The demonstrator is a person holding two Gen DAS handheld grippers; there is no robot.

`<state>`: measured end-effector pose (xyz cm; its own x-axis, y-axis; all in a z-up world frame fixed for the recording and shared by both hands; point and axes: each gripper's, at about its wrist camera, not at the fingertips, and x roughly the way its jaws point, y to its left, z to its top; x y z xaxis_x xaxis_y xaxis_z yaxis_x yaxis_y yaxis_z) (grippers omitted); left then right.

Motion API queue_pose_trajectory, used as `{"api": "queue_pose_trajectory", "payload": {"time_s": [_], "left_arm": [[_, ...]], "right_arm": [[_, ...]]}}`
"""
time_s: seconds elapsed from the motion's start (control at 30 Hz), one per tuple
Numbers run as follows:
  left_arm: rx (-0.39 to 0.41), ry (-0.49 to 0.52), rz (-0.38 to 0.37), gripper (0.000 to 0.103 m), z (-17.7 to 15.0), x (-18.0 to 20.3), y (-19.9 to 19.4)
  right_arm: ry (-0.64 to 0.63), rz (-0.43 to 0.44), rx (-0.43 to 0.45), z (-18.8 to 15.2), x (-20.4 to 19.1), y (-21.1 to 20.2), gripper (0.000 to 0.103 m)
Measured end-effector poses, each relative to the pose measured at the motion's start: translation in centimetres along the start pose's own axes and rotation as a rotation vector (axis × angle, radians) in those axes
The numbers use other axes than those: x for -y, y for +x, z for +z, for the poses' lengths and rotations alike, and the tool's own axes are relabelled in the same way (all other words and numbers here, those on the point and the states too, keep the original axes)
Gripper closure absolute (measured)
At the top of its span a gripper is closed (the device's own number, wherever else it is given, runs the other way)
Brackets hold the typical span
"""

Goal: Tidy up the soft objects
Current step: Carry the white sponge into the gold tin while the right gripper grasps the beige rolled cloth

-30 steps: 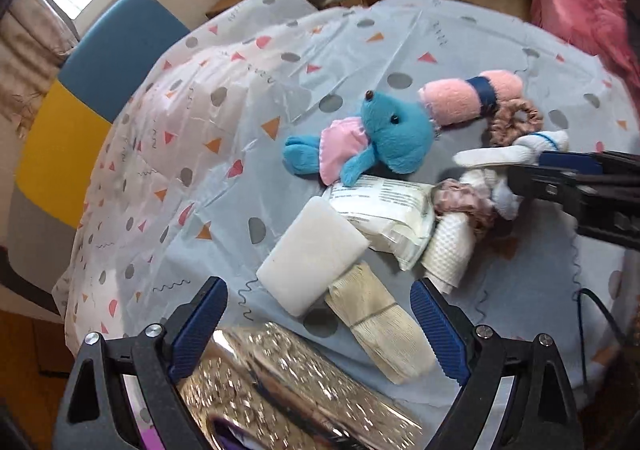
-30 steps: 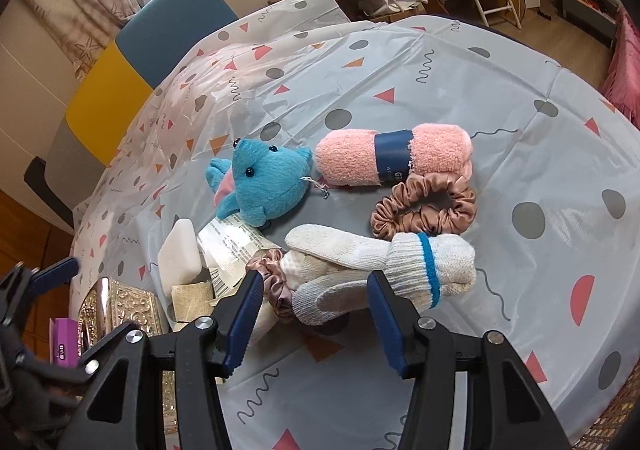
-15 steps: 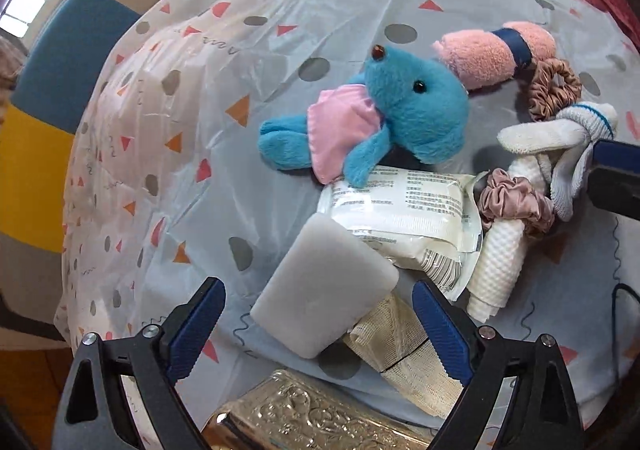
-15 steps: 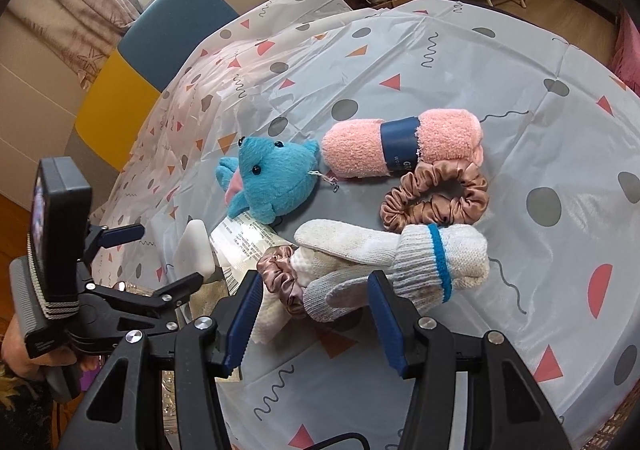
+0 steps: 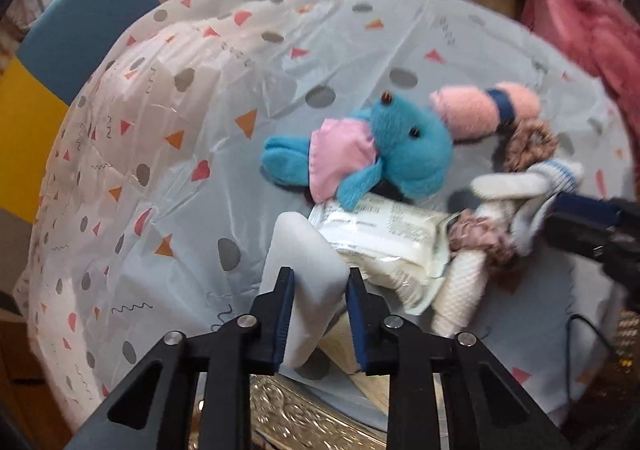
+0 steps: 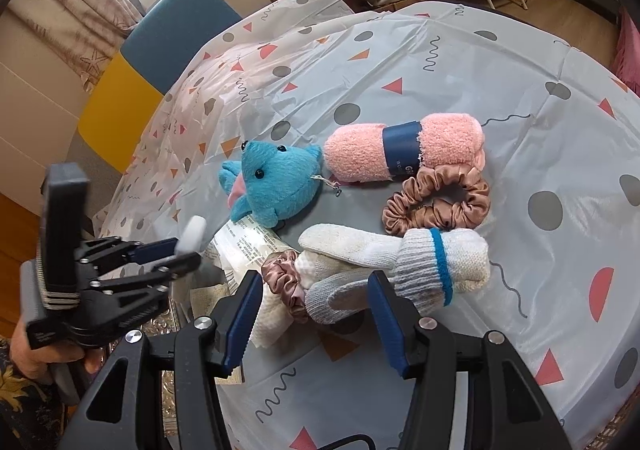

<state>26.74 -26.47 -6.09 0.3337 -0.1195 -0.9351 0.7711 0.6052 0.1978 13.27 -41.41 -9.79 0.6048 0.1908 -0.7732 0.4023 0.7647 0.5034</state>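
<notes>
Pinching the white sponge [image 5: 304,262] just beside the blue plush toy [image 5: 384,157] with my left hand-held gripper [image 5: 320,314], I keep my right hand-held gripper [image 6: 312,314] spread over the mitten [image 6: 360,250], ready to sort it next.

One blue plush toy [image 6: 280,185]. One pink rolled towel [image 6: 404,151] with a navy band. Two satin scrunchies: one large brown scrunchie [image 6: 436,201] and one smaller mauve scrunchie [image 6: 284,286]. One white sponge block [image 5: 304,270]. One sealed white packet [image 5: 380,246] with printed text. One white waffle-knit roll [image 5: 460,290]. One beige folded cloth [image 5: 340,346]. Two knitted white mittens [image 6: 396,262], lying together. One embossed metallic box [image 5: 304,418]. Two grippers: left gripper [image 5: 320,286], right gripper [image 6: 316,290].
</notes>
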Motion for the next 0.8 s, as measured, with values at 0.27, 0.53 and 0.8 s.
{"api": "queue_pose_trajectory", "payload": {"time_s": [0.27, 0.53, 0.8], "left_arm": [[0.124, -0.118, -0.116, 0.079, -1.3, 0.7, -4.9], [0.267, -0.264, -0.143, 0.079, -4.4, -0.5, -10.4], [0.403, -0.371, -0.165, 0.079, -8.7, -1.3, -15.6]], "right_arm": [[-0.116, 0.066, -0.071, -0.9, -2.5, 1.3, 0.048], [-0.205, 0.203, -0.206, -2.5, -5.0, 3.3, 0.057], [-0.200, 0.249, -0.303, -3.2, -7.6, 6.1, 0.060]]}}
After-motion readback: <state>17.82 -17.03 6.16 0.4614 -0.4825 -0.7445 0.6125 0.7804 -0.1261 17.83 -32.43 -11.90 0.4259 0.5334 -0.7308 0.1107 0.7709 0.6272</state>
